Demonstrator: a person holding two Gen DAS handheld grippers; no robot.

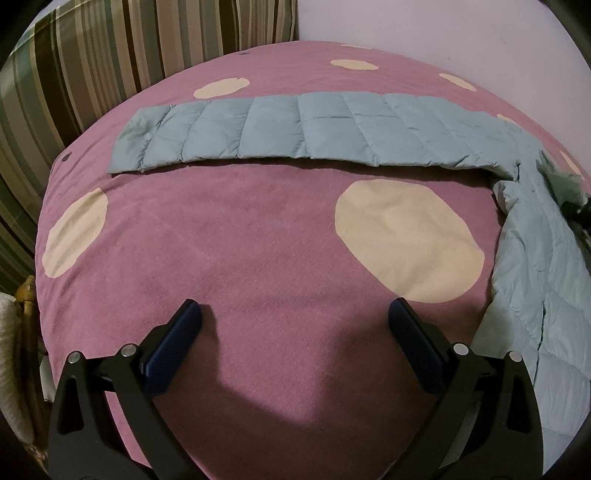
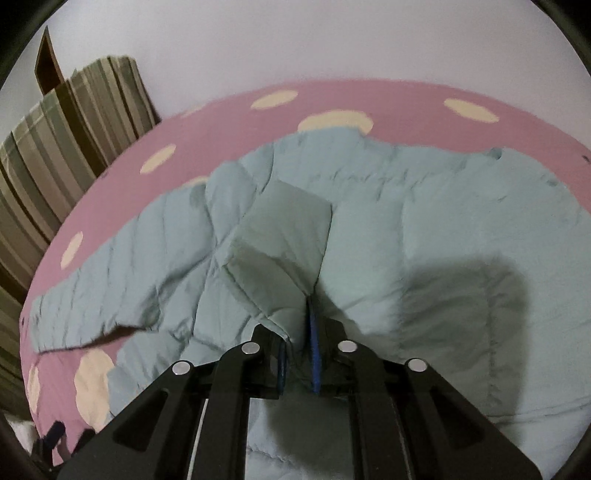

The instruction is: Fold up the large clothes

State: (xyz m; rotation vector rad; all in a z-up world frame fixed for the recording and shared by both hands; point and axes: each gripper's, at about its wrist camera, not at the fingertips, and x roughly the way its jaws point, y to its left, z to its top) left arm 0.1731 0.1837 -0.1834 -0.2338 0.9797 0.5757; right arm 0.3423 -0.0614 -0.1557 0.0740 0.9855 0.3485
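Observation:
A pale blue quilted jacket lies on a pink blanket (image 1: 240,236) with cream dots. In the left wrist view one sleeve (image 1: 295,129) stretches flat across the far side, and the jacket's body (image 1: 546,280) runs down the right edge. My left gripper (image 1: 295,306) hangs open over bare blanket, holding nothing. In the right wrist view the jacket (image 2: 424,221) fills the middle. My right gripper (image 2: 299,332) is shut on a fold of its fabric (image 2: 280,240), which rises like a tent from between the fingers.
A striped cushion (image 1: 92,62) stands at the far left against a pale wall (image 1: 443,26). A wicker piece (image 1: 26,306) sits beside the bed's left edge. Grey fur trim (image 1: 554,177) lies at the jacket's top right. The pink blanket (image 2: 406,99) shows beyond the jacket.

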